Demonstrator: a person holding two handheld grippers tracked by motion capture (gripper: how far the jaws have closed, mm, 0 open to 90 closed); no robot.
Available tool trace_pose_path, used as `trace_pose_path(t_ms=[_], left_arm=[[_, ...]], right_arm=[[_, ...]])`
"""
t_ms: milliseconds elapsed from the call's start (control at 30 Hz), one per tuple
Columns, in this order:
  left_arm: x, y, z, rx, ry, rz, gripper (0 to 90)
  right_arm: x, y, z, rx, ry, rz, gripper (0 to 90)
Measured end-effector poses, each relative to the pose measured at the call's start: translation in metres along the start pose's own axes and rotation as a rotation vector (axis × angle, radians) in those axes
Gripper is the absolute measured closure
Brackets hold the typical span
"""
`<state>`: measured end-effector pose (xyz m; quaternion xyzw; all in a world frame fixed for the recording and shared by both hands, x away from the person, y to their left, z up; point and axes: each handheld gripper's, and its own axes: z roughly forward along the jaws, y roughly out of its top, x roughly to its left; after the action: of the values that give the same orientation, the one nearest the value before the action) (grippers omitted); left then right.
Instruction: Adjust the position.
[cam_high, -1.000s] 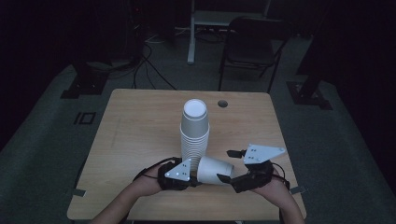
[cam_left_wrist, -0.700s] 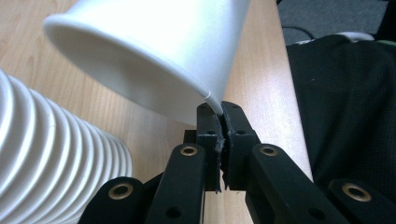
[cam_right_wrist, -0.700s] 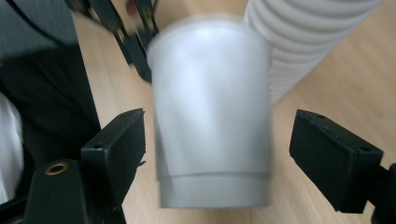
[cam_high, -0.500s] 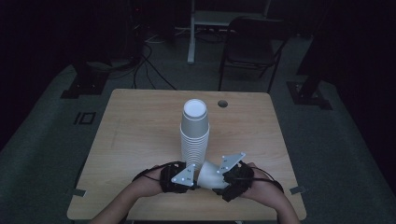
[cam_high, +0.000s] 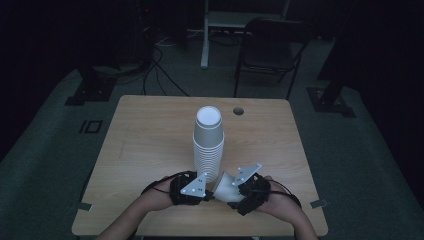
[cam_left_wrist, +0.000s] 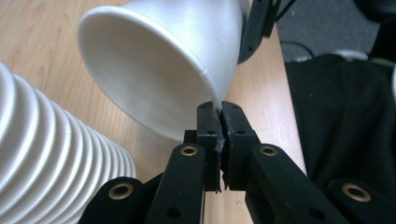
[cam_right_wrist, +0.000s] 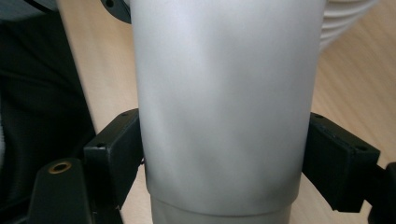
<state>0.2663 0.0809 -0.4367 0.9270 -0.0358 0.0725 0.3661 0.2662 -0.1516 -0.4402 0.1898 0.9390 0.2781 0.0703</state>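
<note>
Left tongs clamped — right tongs spread

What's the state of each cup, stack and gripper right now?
single cup: off the stack, tilted, held between both grippers.
left gripper: shut, pinching the cup's rim.
right gripper: jaws wide, one on each side of the cup's body; contact hard to tell.
cup stack: upright on the table, mouths down, untouched.
table: wooden, with a round hole near its far edge.

Smooth matt white paper cup, light wood-grain table, matt black plastic tools.
</note>
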Motion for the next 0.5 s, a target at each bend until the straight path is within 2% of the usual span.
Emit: trace_pose_path(t_ms=[33, 67, 133, 200, 233, 300, 333, 367, 400, 433, 467, 500], left_arm=[[0.0, 0.001, -0.001, -0.009, 0.018, 0.001, 87.9], [0.0, 0.001, -0.002, -0.014, 0.01, -0.007, 87.9], [0.0, 0.003, -0.003, -0.019, 0.025, -0.001, 87.8], [0.0, 0.003, -0.005, -0.024, 0.021, 0.0, 87.7], [0.001, 0.003, -0.006, -0.027, 0.023, -0.011, 87.6], [0.002, 0.002, -0.008, -0.051, 0.013, -0.025, 87.4], [0.003, 0.001, -0.008, -0.064, 0.004, -0.046, 87.2], [0.004, 0.0, -0.008, -0.059, 0.004, -0.042, 87.0], [0.004, -0.001, -0.009, -0.066, 0.038, -0.045, 84.7], [0.005, -0.002, -0.009, -0.069, 0.028, -0.063, 80.3], [0.005, -0.004, -0.01, -0.078, 0.037, -0.062, 77.9], [0.005, -0.005, -0.011, -0.084, 0.057, -0.073, 69.2]], right_arm=[[-0.001, -0.001, 0.0, -0.014, 0.01, -0.004, 19.4], [-0.001, -0.003, 0.0, -0.026, 0.009, -0.001, 19.4], [-0.003, -0.006, 0.001, -0.049, 0.024, 0.003, 19.6], [-0.004, -0.009, 0.002, -0.065, 0.035, 0.016, 20.0], [-0.005, -0.009, 0.002, -0.073, 0.033, 0.021, 20.0], [-0.007, -0.013, 0.001, -0.107, 0.059, 0.035, 20.5], [-0.008, -0.014, 0.0, -0.123, 0.061, 0.043, 20.5], [-0.009, -0.015, -0.001, -0.137, 0.072, 0.052, 20.5], [-0.009, -0.017, -0.002, -0.145, 0.073, 0.053, 20.7], [-0.011, -0.018, -0.003, -0.155, 0.05, 0.069, 20.8], [-0.013, -0.019, -0.005, -0.164, 0.042, 0.078, 20.7], [-0.016, -0.021, -0.008, -0.183, 0.037, 0.088, 20.7]])
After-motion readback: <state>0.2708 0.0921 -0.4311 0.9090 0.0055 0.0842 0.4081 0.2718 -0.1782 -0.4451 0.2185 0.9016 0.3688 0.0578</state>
